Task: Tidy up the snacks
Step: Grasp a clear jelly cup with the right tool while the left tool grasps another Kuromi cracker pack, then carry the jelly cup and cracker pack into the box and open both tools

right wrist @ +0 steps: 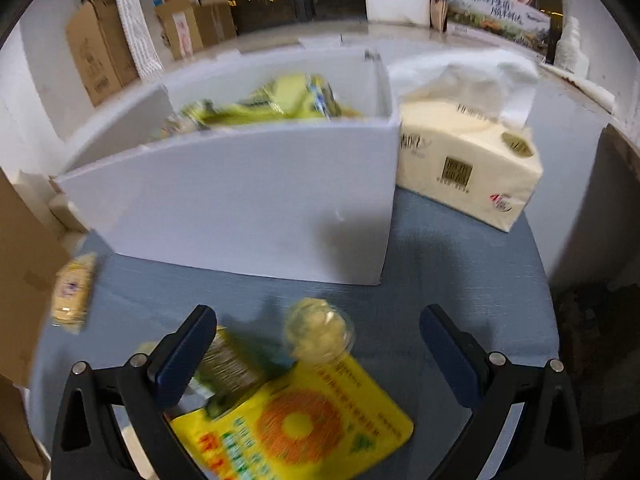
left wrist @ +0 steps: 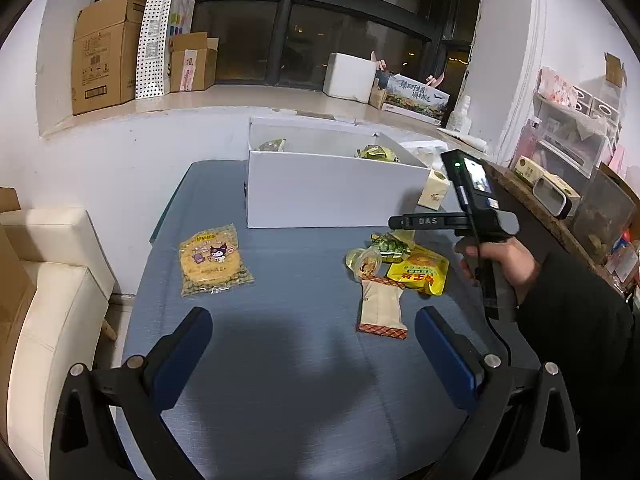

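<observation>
A: Hovering the right gripper [right wrist: 318,346] over the snack pile now, fingers spread wide and holding nothing. I'm lining up on the yellow pouch [right wrist: 304,420], with the clear jelly cup [right wrist: 318,334] lying just at its far edge.

B: And the left?

A: The left gripper [left wrist: 314,342] is hanging over bare blue tabletop [left wrist: 280,360], also wide open and empty. The cartoon cookie pack [left wrist: 214,260] is sitting by itself ahead and to the left of it.

B: Which step is this?

A: I'm judging it as mid-sort: the white box [left wrist: 336,196] is already holding some green and yellow packs (right view is blurry, so not naming them). A beige wafer pack [left wrist: 380,312] and a green packet [left wrist: 390,246] are waiting on the table too.

B: Next?

A: I'm thinking the pouch needs a low edge pinch, keeping clear of the cup.
</observation>
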`<state>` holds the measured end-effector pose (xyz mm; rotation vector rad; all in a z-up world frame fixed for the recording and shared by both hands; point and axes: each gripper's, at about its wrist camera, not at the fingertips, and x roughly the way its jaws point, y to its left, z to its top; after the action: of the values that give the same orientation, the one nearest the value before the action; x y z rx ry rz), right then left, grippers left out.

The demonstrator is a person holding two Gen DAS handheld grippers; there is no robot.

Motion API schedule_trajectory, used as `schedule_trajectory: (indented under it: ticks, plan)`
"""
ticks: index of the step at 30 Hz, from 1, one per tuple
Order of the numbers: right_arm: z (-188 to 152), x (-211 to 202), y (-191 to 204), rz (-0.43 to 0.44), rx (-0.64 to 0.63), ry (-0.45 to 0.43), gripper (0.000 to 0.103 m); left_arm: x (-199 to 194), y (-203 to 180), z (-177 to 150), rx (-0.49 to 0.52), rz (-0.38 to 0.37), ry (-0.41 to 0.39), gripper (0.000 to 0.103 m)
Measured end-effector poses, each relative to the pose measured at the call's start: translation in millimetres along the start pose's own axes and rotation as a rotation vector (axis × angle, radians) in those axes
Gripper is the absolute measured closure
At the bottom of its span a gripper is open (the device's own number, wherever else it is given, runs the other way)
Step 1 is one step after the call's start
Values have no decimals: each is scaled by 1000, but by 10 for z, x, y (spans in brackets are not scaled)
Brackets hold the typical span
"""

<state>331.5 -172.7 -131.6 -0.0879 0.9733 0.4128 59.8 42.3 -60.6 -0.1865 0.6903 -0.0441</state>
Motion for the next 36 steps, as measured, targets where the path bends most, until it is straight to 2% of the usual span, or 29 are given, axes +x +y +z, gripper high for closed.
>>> schedule_trajectory:
  ticks: [1, 2, 4, 5, 6, 8, 11, 14, 22, 25, 27, 30, 32, 34, 36]
  plan:
    - [5, 60, -12, 0, 5, 17, 7, 11, 9, -4, -3, 2, 3, 0]
    - [7, 112, -22, -4, 6, 35, 15, 31, 24, -10, -8, 3, 8, 0]
    - [0, 199, -31, -23, -7, 72, 44, 71, 49, -13, -16, 2, 20, 0]
    - [-1, 182, -27, -44, -18, 58, 60, 79, 55, -20, -20, 5, 23, 0]
    - [4, 166, -34, -56, -18, 54, 64, 89, 64, -24, -24, 8, 24, 0]
    - [-1, 147, -63, -31, -8, 60, 65, 114, 88, -29, -36, 3, 29, 0]
    - [-24, 74, -77, -66, -35, 34, 65, 183, 150, -28, -64, 4, 39, 0]
    - [-47, -47, -126, -50, -17, 15, 65, 274, 197, -6, -78, 10, 51, 0]
    - [-267, -747, -58, 33, -50, -105, 65, 808, 414, 188, -109, 40, 111, 0]
    - [-383, -1041, 54, 76, -59, -147, 65, 1117, 551, 282, -126, 79, 141, 0]
    - [-542, -1188, 81, 116, -33, -157, 65, 1368, 647, 342, -127, 153, 169, 0]
    - [-717, -1290, 179, 147, -3, -160, 65, 1661, 806, 404, -148, 221, 203, 1]
    - [-792, -1274, 183, 159, 5, -160, 65, 1784, 905, 435, -166, 257, 222, 5]
    - [-904, -1297, 207, 179, 11, -156, 65, 1846, 954, 438, -177, 268, 242, 24]
    - [-977, -1327, 223, 199, 19, -153, 65, 1851, 925, 440, -141, 273, 237, 25]
